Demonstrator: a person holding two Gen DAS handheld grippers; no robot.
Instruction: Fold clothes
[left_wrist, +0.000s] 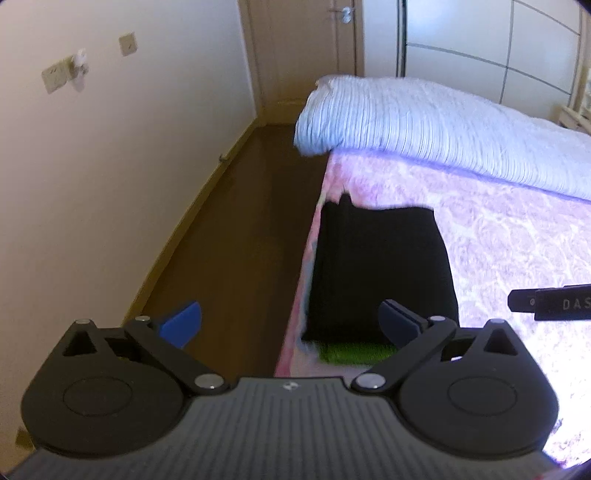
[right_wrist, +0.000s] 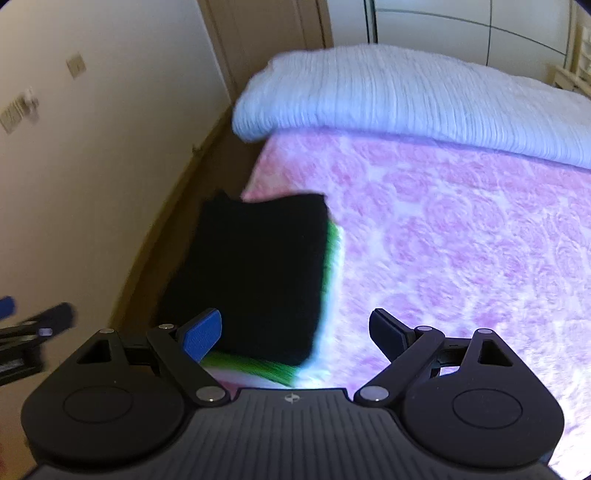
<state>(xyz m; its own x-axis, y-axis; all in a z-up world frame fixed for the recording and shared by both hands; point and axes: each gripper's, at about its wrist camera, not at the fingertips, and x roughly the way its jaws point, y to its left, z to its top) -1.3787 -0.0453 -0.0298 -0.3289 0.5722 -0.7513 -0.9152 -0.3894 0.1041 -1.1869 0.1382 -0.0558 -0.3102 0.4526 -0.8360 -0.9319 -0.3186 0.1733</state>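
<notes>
Where the pink patterned bedspread (right_wrist: 461, 240) meets the left edge of the bed, a black garment (right_wrist: 255, 273) lies as a compact, roughly rectangular fold, stacked on a green garment (right_wrist: 258, 365) whose edge shows along the right and near sides. In the left wrist view the black garment (left_wrist: 380, 273) sits close to the mattress edge, with the green garment (left_wrist: 354, 352) showing only at the near side. Both grippers hang above the stack holding nothing: the left gripper (left_wrist: 291, 325) has its jaws wide apart, straddling the bed edge and the wooden floor (left_wrist: 229, 229); the right gripper (right_wrist: 295, 332) likewise has its jaws apart, over the near right corner of the stack. A folded pale blue quilt (right_wrist: 406, 96) lies across the far part of the bed, well apart from the clothes. The clothes lie folded, which fits either a completed pile or a pause before another fold. Risk: the stack sits at the very edge, so a nudge from either gripper could, in my judgement, push it onto the floor; a pinch catching both layers could drag the green piece out of alignment.
</notes>
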